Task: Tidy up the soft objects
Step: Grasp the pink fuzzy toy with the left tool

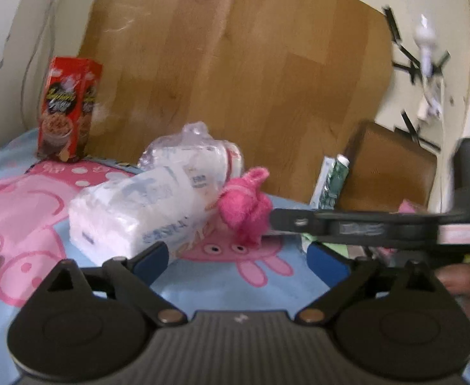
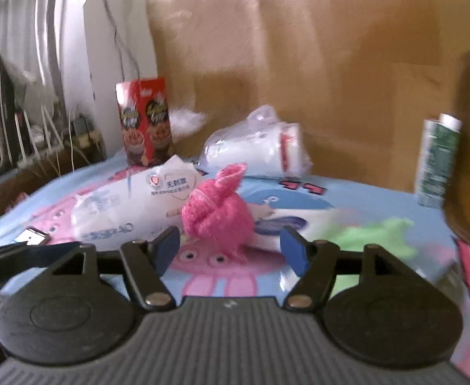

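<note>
In the left wrist view the left gripper [image 1: 238,258] sits low over a cartoon-pig blanket [image 1: 203,285], its blue-padded fingers [image 1: 150,258] spread wide with nothing between them. Just beyond its left pad lies a plastic-wrapped pack of white tissues [image 1: 132,211], lengthwise on the blanket. A pink fluffy towel toy [image 1: 246,207], bundled with two ear-like tips on top, rests against the far end of that pack. From the right edge a dark finger of the right gripper [image 1: 356,224] reaches in, its tip right at the toy; whether it touches cannot be told through the blur.

In the right wrist view the right gripper [image 2: 230,248] is also spread apart, and the pink toy [image 2: 217,215] stands on the blanket just ahead of the gap between the pads, gripped by neither. The tissue pack [image 2: 122,208] lies to the toy's left, touching it. A green soft thing [image 2: 379,234], too blurred to name, lies to the right.

Farther back a second clear-plastic bundle of white goods [image 2: 260,147] lies behind the toy. A red cereal box [image 2: 145,125] stands upright at the far left, a green-and-white packet [image 2: 437,160] at the far right, and a wooden board [image 2: 331,48] rises behind everything
</note>
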Action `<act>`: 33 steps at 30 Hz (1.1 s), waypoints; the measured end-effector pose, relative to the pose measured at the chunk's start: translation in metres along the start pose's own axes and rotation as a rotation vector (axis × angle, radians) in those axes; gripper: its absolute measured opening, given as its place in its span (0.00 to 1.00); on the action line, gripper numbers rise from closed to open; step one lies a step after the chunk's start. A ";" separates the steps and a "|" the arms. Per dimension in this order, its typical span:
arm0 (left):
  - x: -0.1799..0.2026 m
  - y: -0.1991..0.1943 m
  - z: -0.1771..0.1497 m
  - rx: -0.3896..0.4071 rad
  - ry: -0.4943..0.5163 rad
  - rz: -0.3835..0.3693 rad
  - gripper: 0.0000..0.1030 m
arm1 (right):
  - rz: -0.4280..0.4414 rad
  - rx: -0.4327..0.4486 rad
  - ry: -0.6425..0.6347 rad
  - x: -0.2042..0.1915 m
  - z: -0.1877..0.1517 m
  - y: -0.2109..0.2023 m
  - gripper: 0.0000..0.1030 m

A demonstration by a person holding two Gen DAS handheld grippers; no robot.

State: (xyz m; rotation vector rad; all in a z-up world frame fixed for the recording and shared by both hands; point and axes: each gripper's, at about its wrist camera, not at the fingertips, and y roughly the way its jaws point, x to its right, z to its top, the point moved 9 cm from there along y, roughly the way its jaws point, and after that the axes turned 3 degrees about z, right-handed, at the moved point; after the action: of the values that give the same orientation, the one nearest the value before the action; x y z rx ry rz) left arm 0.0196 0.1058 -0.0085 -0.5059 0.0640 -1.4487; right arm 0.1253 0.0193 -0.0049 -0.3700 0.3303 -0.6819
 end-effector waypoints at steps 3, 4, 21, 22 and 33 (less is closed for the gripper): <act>-0.008 0.004 0.001 -0.012 -0.059 -0.004 0.94 | 0.025 -0.040 -0.003 0.000 0.001 0.030 0.70; -0.010 0.004 0.001 -0.007 -0.072 -0.010 0.94 | 0.029 -0.059 -0.007 0.001 0.001 0.037 0.64; -0.004 0.006 -0.002 -0.020 -0.037 -0.021 0.97 | -0.204 -0.045 -0.325 -0.004 -0.068 -0.140 0.57; -0.001 0.006 -0.003 -0.024 -0.023 -0.020 0.97 | -0.222 -0.052 -0.344 -0.005 -0.075 -0.146 0.58; 0.031 -0.011 -0.025 -0.154 -0.035 -0.185 0.97 | -0.124 -0.030 -0.145 -0.027 -0.105 -0.167 0.85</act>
State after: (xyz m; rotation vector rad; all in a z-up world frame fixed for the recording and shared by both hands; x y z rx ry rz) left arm 0.0054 0.0682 -0.0188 -0.6770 0.1040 -1.6230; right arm -0.0284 -0.1056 -0.0206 -0.4685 0.1804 -0.7678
